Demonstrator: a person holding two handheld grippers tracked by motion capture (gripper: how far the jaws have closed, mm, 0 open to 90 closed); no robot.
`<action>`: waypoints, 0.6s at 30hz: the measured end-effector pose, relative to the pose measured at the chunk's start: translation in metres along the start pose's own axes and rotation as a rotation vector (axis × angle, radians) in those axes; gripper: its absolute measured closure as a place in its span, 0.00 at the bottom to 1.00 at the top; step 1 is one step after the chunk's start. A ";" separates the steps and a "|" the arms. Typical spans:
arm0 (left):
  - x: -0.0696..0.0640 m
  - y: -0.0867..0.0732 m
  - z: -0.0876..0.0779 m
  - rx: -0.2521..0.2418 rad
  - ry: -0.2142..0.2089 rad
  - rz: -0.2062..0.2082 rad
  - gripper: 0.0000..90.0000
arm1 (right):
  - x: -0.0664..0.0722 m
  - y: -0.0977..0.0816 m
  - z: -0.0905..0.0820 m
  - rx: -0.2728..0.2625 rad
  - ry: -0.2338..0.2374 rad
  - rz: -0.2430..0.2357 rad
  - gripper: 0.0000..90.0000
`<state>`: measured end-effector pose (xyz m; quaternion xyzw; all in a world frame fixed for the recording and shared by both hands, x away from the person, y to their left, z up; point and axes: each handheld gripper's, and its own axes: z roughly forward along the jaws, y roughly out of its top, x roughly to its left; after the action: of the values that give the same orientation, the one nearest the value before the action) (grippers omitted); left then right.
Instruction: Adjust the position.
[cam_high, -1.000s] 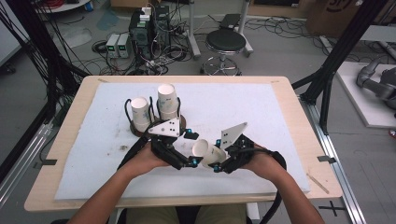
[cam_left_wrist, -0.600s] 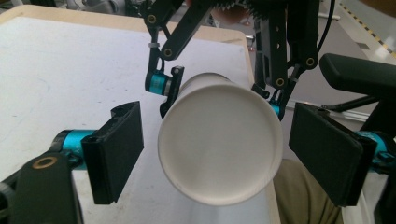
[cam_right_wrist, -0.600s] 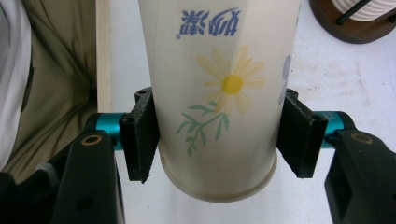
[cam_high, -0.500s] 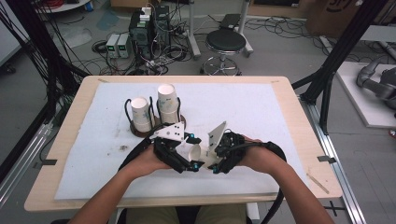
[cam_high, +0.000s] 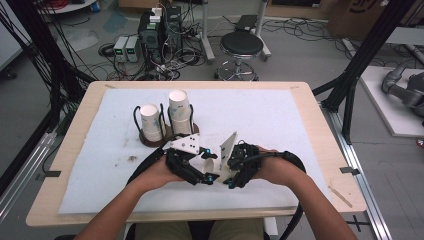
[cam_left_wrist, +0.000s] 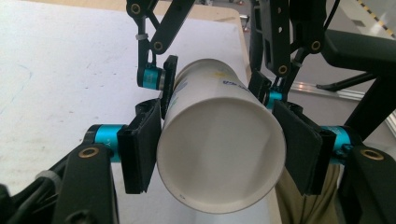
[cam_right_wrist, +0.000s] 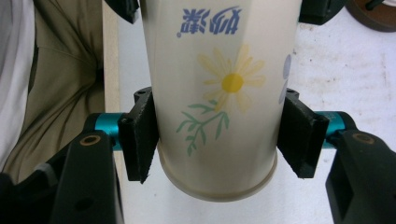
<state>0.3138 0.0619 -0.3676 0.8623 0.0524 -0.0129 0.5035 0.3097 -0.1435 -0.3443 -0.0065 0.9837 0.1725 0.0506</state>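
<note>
**Ana:** Cables, computer boxes and a round black stool (cam_high: 241, 45) crowd the grey floor behind the wooden table (cam_high: 310, 107), which is covered by a white foam mat (cam_high: 270, 115). Where is the cup?

**Ben:** The white paper cup with a printed yellow daisy (cam_high: 209, 156) lies on its side between both tools, near the front middle of the mat. From the left gripper view its open mouth (cam_left_wrist: 222, 154) faces the camera. From the right gripper view its base end (cam_right_wrist: 217, 135) is nearest the lens, with blue lettering further along the wall.

**Ana:** And the jaws?

**Ben:** The left gripper (cam_high: 197, 172) has just been closing, with the cup between its pads; in the left gripper view both black pads (cam_left_wrist: 140, 149) sit against the rim end. The right gripper (cam_high: 235, 172) is clamped on the same cup near its base, with a pad (cam_right_wrist: 140, 140) pressing each side. Its two jaws also show in the left gripper view, gripping farther along the cup.

**Ana:** Anything else on the mat?

**Ben:** A round dark brown holder with black wire loops (cam_high: 150, 140) stands toward the back left, near the left gripper. Two upturned white paper cups rest on it, a shorter one (cam_high: 150, 121) on the left and a taller stack (cam_high: 180, 112) just beside it.
</note>
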 end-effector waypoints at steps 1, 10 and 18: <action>0.000 0.000 0.000 -0.001 0.002 0.001 0.39 | 0.000 0.000 0.000 0.003 -0.001 0.001 0.41; 0.003 -0.002 -0.005 -0.018 0.038 -0.009 0.41 | -0.003 -0.011 -0.005 -0.149 -0.023 0.074 0.24; 0.009 -0.014 -0.014 -0.102 0.046 -0.069 0.41 | -0.005 -0.035 -0.013 -0.368 -0.038 0.166 0.23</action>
<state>0.3213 0.0816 -0.3731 0.8332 0.0943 -0.0079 0.5448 0.3142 -0.1811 -0.3435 0.0688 0.9316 0.3531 0.0529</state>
